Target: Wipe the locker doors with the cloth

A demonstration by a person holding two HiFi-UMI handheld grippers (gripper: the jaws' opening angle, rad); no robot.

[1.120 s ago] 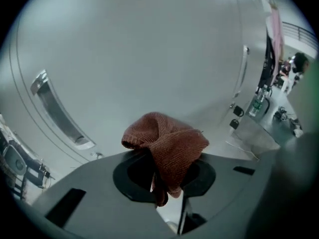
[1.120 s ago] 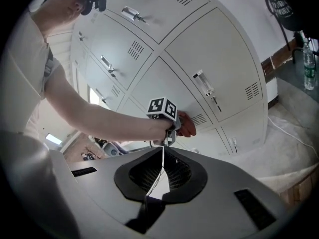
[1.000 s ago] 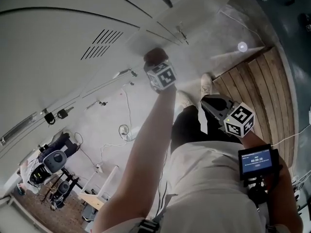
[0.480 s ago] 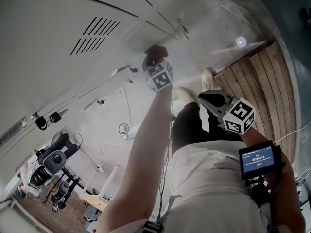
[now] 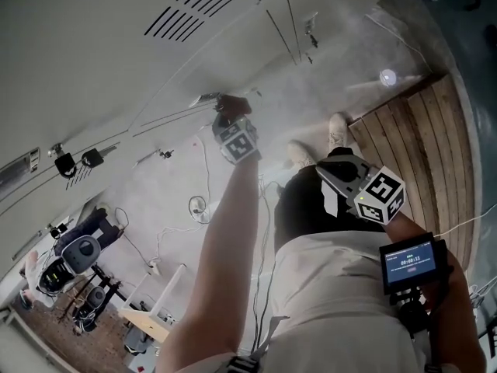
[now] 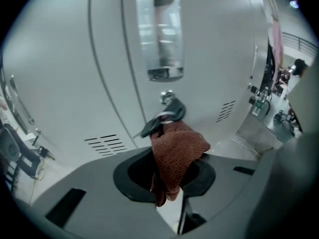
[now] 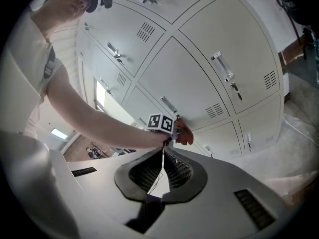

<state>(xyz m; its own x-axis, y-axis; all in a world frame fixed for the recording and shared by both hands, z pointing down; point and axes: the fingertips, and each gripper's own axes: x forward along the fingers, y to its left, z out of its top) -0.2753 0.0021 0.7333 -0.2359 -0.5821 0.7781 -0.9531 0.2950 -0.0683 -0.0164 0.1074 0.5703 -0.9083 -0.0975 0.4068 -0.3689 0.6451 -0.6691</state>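
A wall of grey locker doors (image 5: 93, 68) fills the upper left of the head view, each door with a block of vent slots (image 5: 190, 10). Below it lies a pale concrete floor (image 5: 178, 185) with thin cables across it. A strip of wooden decking (image 5: 419, 146) runs along the right.

The person's bare left arm reaches out towards the lockers and carries the left gripper (image 5: 229, 109). In its own view the left gripper (image 6: 172, 153) has its jaws clamped on a rust-red cloth (image 6: 177, 151). The cloth bunches upward from between the jaws, and a fold hangs down below them. The top of the bunch sits right at a dark key latch (image 6: 167, 113) on the door (image 6: 60, 83), and seems to press on the metal there. A clear plate (image 6: 159, 39) is fixed to the door above the latch, and a vent (image 6: 107, 144) lies lower left.

The right gripper (image 5: 328, 196) is held low, close to the person's body and well apart from the lockers. Seen along its own jaws, the right gripper (image 7: 163, 156) has them brought together with only a thin slit between them, and nothing in it. Past them, that view shows the left gripper (image 7: 172, 128) with the cloth (image 7: 184, 133) at the face of a door (image 7: 199, 68).

A small lit screen (image 5: 409, 261) sits at the right wrist.
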